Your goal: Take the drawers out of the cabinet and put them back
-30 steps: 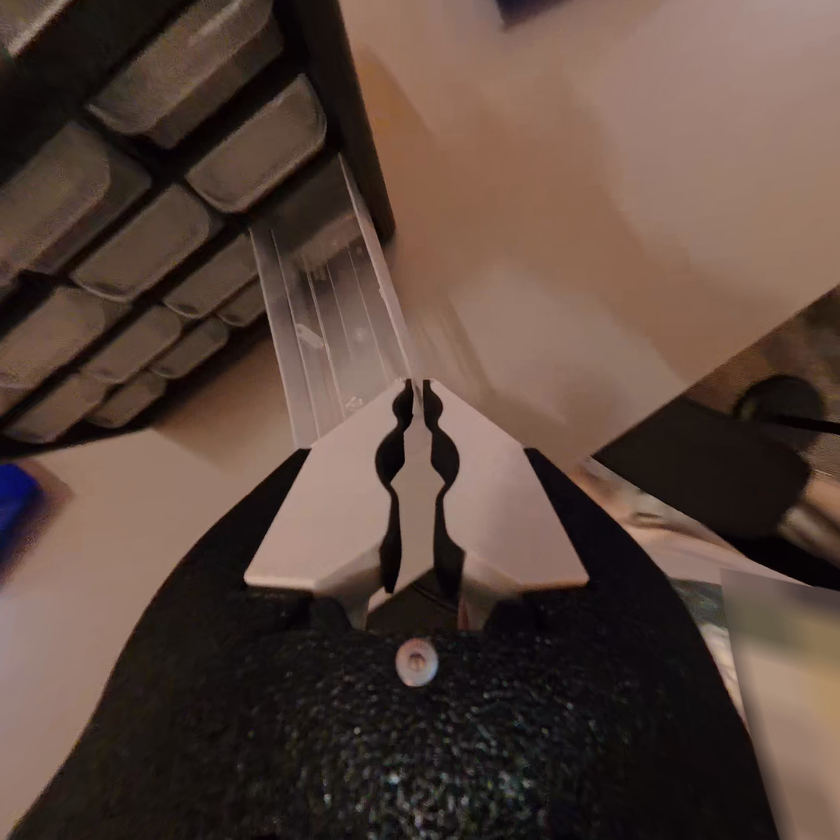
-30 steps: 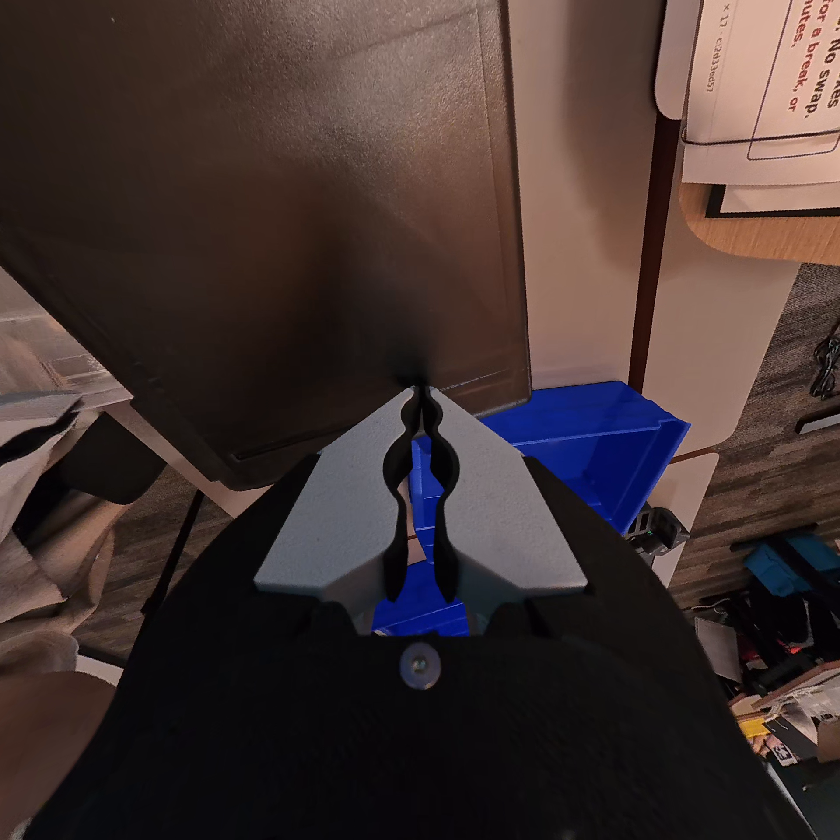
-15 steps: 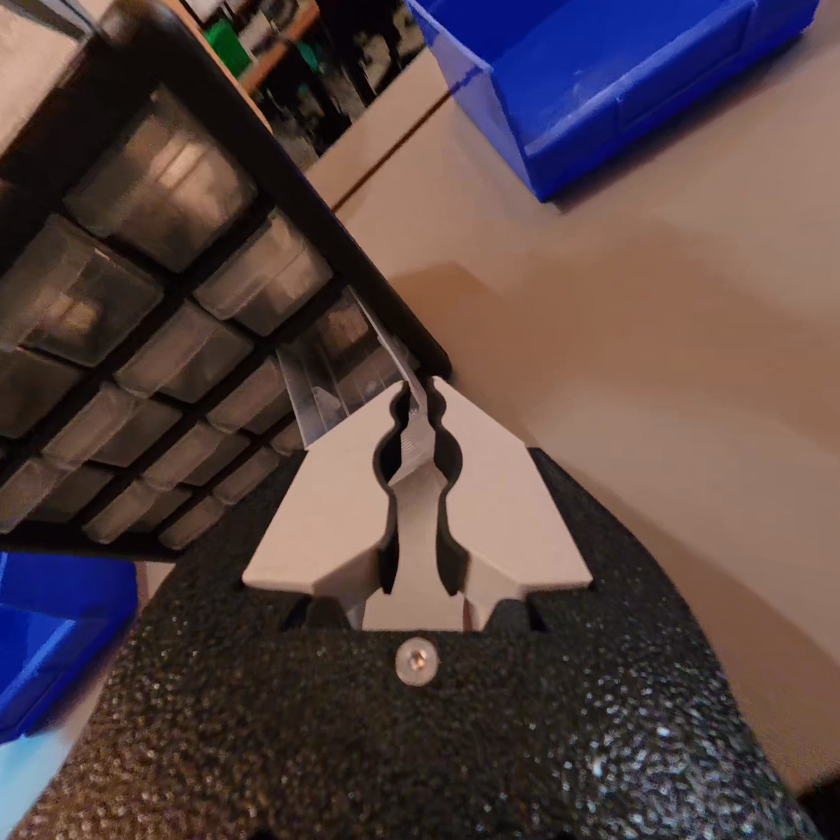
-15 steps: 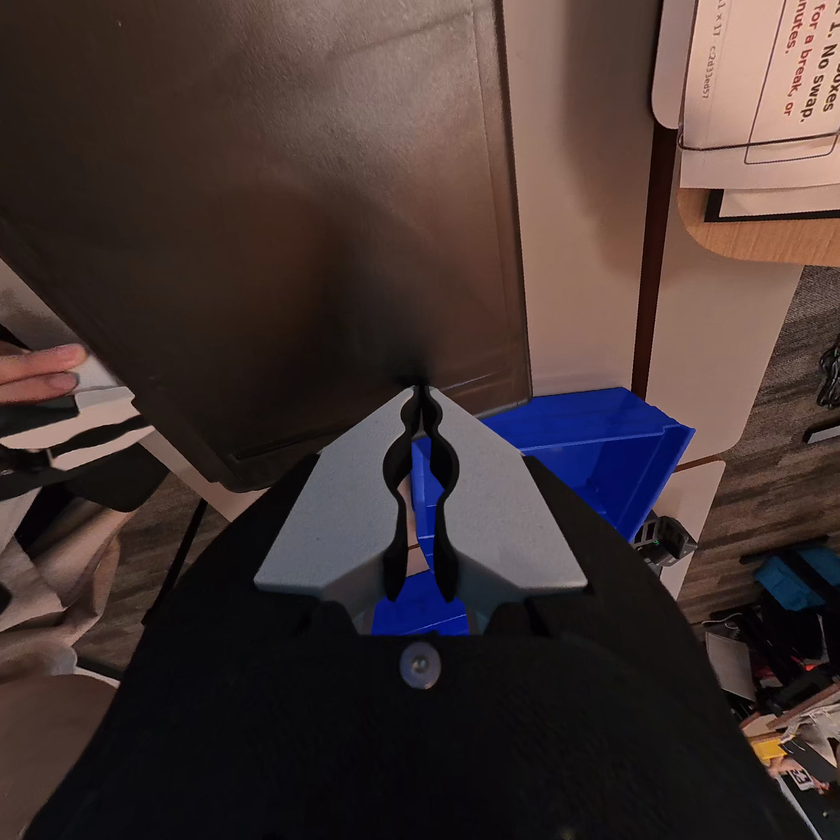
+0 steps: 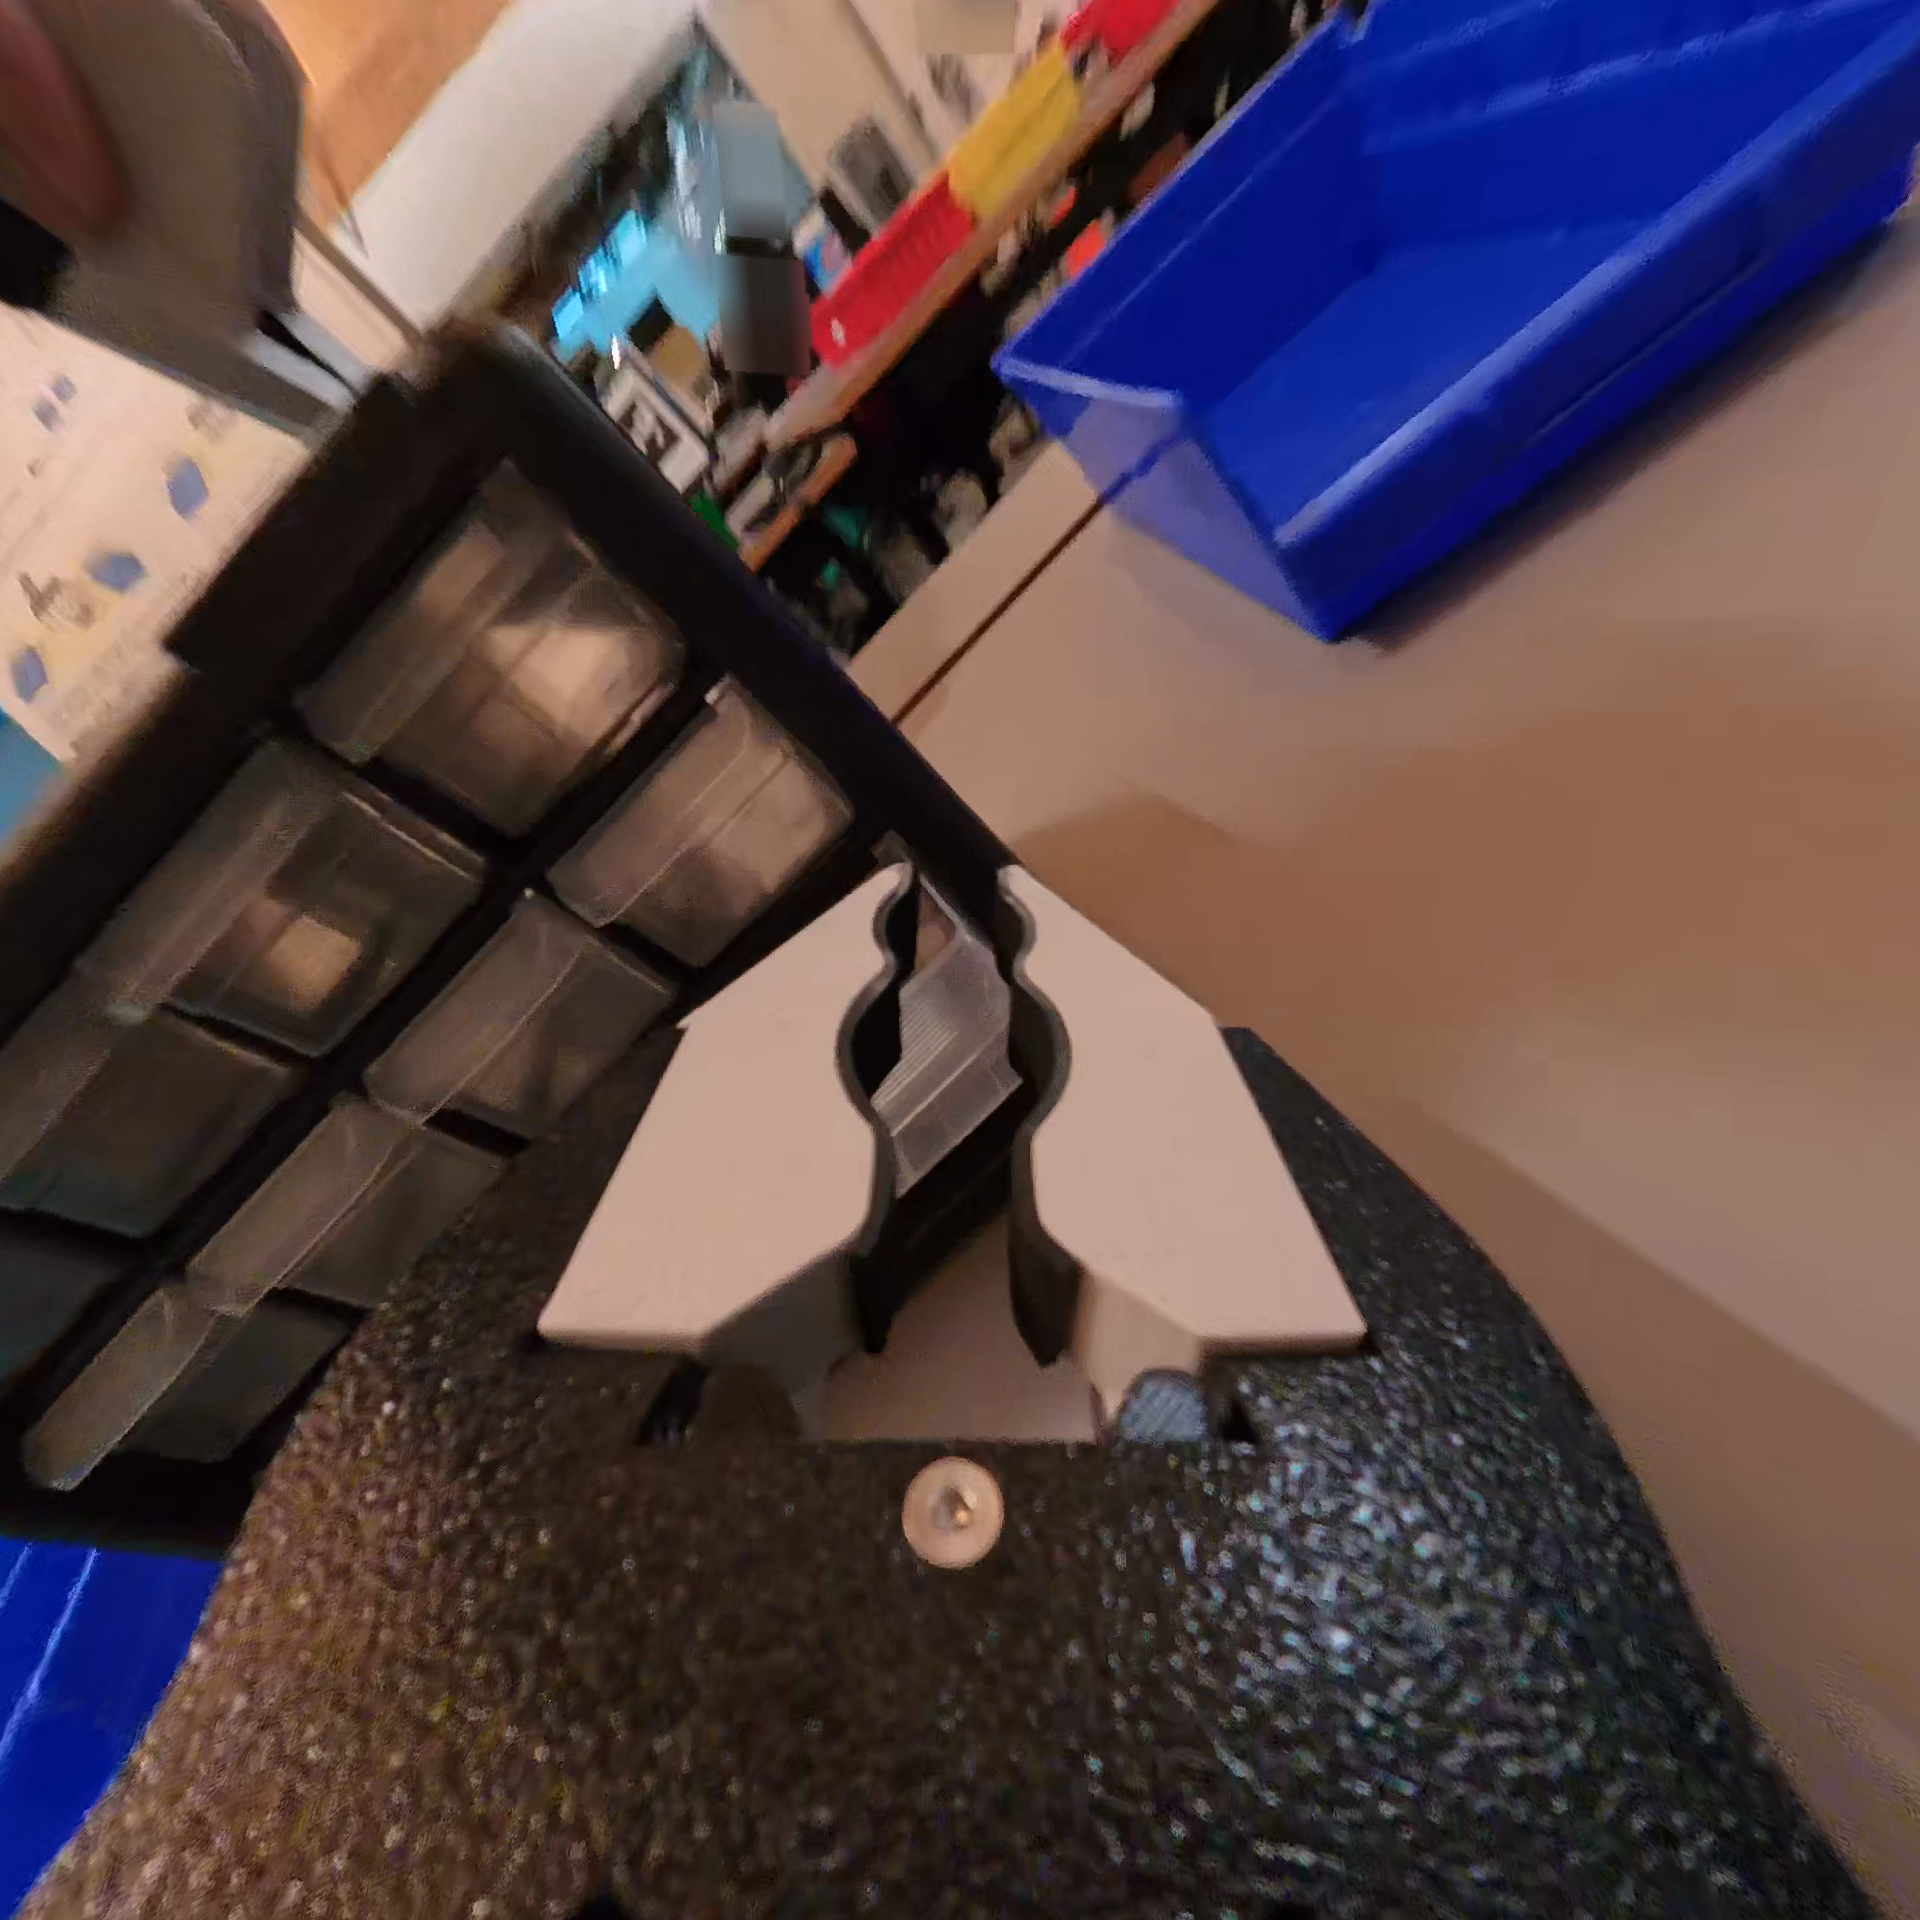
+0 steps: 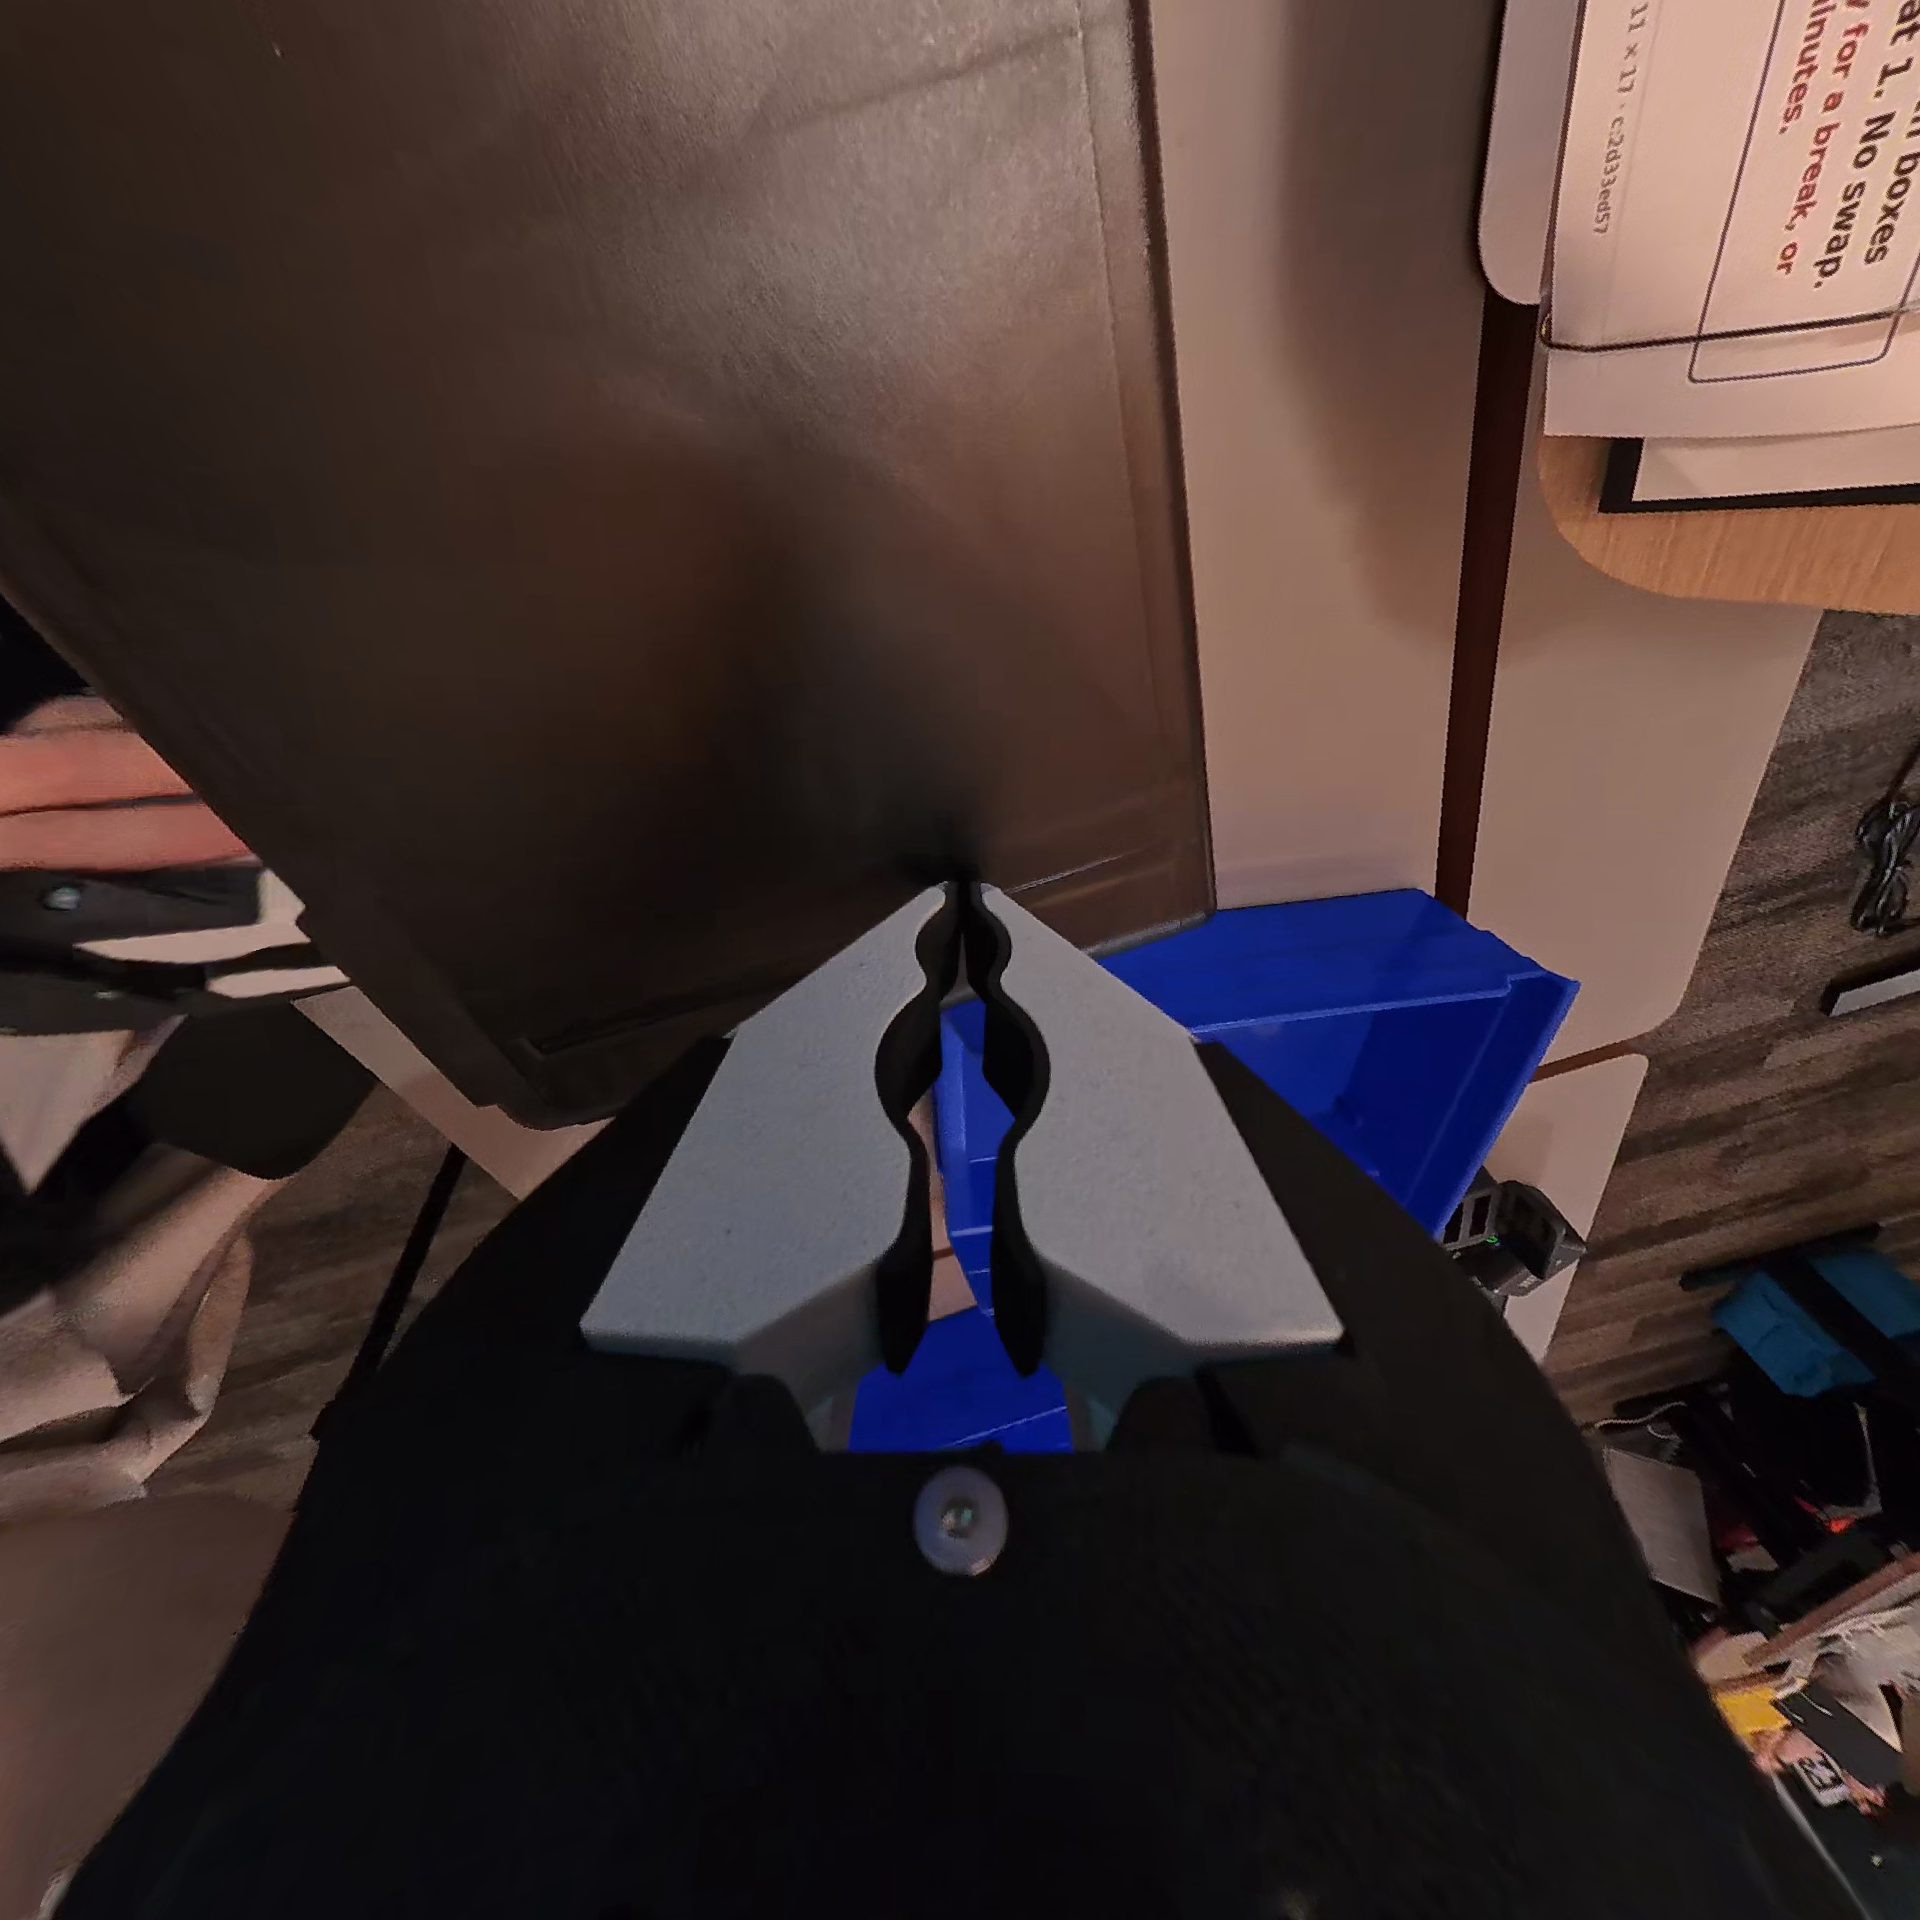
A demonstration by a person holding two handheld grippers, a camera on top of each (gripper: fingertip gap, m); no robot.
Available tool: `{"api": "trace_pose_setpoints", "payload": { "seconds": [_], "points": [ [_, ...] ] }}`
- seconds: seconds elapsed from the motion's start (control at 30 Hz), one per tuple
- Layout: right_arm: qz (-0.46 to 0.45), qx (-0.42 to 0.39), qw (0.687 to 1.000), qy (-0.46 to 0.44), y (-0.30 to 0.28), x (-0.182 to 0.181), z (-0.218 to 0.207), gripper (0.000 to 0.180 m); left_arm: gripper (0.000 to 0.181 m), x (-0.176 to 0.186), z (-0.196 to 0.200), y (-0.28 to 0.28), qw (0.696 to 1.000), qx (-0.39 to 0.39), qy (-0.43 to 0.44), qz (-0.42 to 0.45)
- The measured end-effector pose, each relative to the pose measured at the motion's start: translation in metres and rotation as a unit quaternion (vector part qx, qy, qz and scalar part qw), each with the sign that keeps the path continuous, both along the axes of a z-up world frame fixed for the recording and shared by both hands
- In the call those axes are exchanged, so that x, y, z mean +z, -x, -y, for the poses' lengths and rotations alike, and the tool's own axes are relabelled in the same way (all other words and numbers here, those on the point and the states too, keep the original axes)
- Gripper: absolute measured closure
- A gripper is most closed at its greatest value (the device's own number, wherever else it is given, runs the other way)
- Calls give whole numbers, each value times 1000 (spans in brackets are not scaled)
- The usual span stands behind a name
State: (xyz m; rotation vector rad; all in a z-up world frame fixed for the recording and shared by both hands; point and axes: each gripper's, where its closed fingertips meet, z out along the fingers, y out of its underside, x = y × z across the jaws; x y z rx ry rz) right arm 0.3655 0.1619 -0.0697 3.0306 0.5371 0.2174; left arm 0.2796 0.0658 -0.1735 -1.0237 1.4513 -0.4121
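Note:
The black cabinet holds rows of clear drawers. In the left wrist view my left gripper is at the cabinet's lower right corner. Its jaws stand slightly apart, and the clear drawer's handle lies between them; the drawer sits pushed into its slot. In the right wrist view my right gripper is shut on nothing, with its tips pressed against the cabinet's plain black panel.
A blue bin lies on the beige table right of the cabinet, and it also shows in the right wrist view. A hand shows at the left edge. Papers hang at upper right. Clutter lies on the floor.
The left gripper pushed the pulled-out clear drawer back into the cabinet and swung its view towards the blue bin. Its jaws have parted a little. The right gripper stayed put.

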Motion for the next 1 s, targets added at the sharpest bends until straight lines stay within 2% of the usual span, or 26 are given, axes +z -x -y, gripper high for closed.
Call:
{"api": "trace_pose_setpoints", "payload": {
  "seconds": [0.07, 0.17, 0.4, 0.9, 1.0],
  "points": [
    [4, 3, 1000, 1, 0, 0, 0, 180, 160, 6, 12, 13, 999, -34, -14, 28],
    [-1, 3, 1000, -7, 0, 0, 0, 180, 181, -5, 17, 38, 996, -68, -47, 26],
    [-21, -11, 999, -27, 0, 0, 0, 180, 181, -18, -21, 47, 972, 1, -235, 15],
    [8, -31, 999, -41, 0, 0, 0, 180, 181, -21, -38, -4, 963, -17, -271, 4],
    [8, -40, 998, -43, 0, 0, 0, 180, 181, -21, -47, -6, 961, 3, -278, -5]
  ]
}}
